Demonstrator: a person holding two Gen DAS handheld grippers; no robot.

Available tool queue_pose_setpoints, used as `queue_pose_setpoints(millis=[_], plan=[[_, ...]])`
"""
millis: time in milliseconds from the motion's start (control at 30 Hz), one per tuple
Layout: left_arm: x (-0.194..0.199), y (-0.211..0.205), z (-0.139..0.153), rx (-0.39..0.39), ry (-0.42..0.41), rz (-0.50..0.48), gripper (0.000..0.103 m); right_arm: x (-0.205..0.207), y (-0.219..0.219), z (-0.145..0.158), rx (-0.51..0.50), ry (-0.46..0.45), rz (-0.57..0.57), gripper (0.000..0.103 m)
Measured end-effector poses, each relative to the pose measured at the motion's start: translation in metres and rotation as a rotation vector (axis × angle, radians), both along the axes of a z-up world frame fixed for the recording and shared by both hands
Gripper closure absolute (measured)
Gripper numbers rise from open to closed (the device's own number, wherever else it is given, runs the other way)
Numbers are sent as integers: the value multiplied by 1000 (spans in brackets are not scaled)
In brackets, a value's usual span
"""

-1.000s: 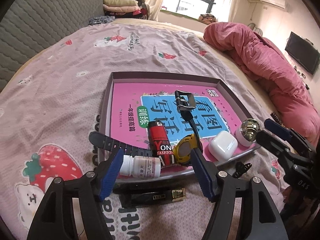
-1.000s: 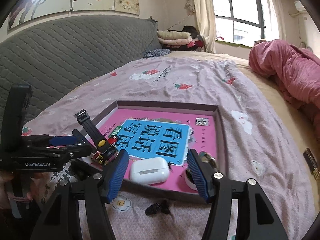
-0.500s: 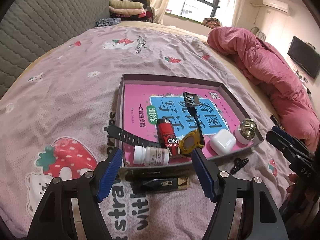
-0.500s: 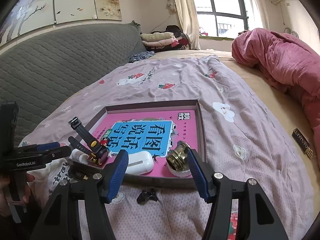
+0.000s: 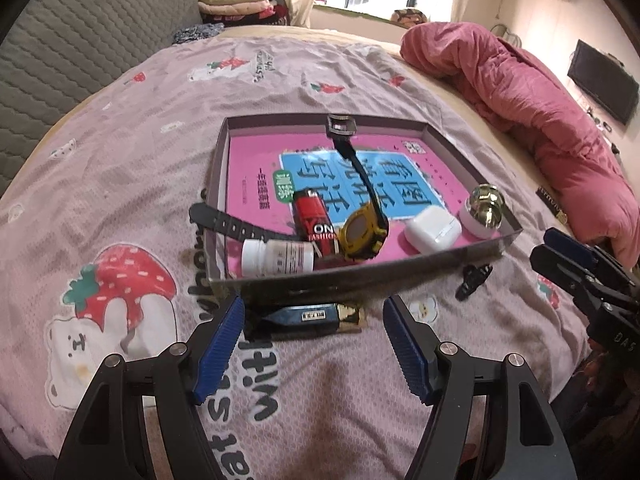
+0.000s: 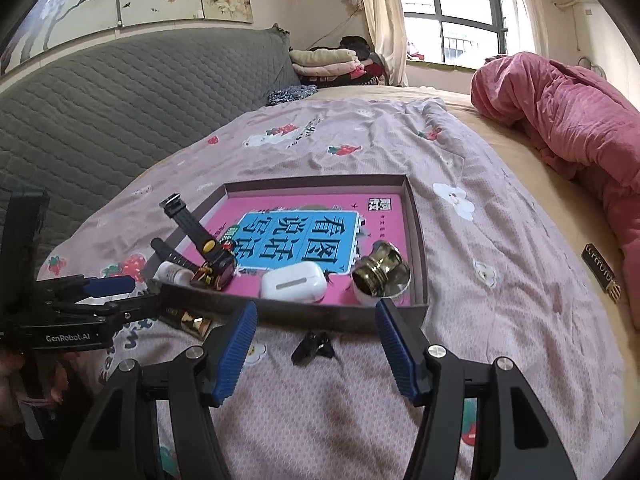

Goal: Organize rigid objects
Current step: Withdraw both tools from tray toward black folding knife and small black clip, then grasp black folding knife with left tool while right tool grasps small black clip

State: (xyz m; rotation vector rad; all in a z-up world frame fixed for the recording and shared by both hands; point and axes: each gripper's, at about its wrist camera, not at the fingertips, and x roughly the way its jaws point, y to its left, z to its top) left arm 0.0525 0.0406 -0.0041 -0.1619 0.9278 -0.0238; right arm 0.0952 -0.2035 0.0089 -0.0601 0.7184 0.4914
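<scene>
A shallow grey tray (image 5: 360,276) (image 6: 320,314) lies on the bed with a pink book inside. In it are a yellow watch (image 5: 362,236) (image 6: 214,264), a red lighter (image 5: 316,220), a white pill bottle (image 5: 278,256) (image 6: 172,272), a white earbud case (image 5: 432,232) (image 6: 294,286) and a gold-capped jar (image 5: 484,210) (image 6: 380,274). A dark blue and gold bar (image 5: 308,318) (image 6: 188,320) lies in front of the tray. A small black clip (image 5: 472,278) (image 6: 314,350) lies on the sheet. My left gripper (image 5: 314,346) is open and empty above the bar. My right gripper (image 6: 316,342) is open and empty over the clip.
A pink quilt (image 5: 520,92) (image 6: 560,120) is heaped at the right. A grey padded headboard (image 6: 120,100) stands at the left. Folded clothes (image 6: 324,60) lie at the far end. A small dark label (image 6: 600,274) lies on the yellow sheet.
Both grippers have drawn back from the tray toward the near edge of the bed. The bar and the clip now lie between the open fingers. Objects in the tray have not moved.
</scene>
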Motion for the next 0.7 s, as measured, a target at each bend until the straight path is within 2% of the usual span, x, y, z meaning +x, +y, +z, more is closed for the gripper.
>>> queue_pose_setpoints(millis=[100,567,700], plan=[[-3,0,-5,-20,21,4,30,-2,-1,-2,-1,16,-4,42],[6,-11,-31,-18,95,-16,29,-3,6,-19,-28,92,11,42],[10,-11,-35,-44,102,-19,24,-2,7,-24,-33,104,11,42]])
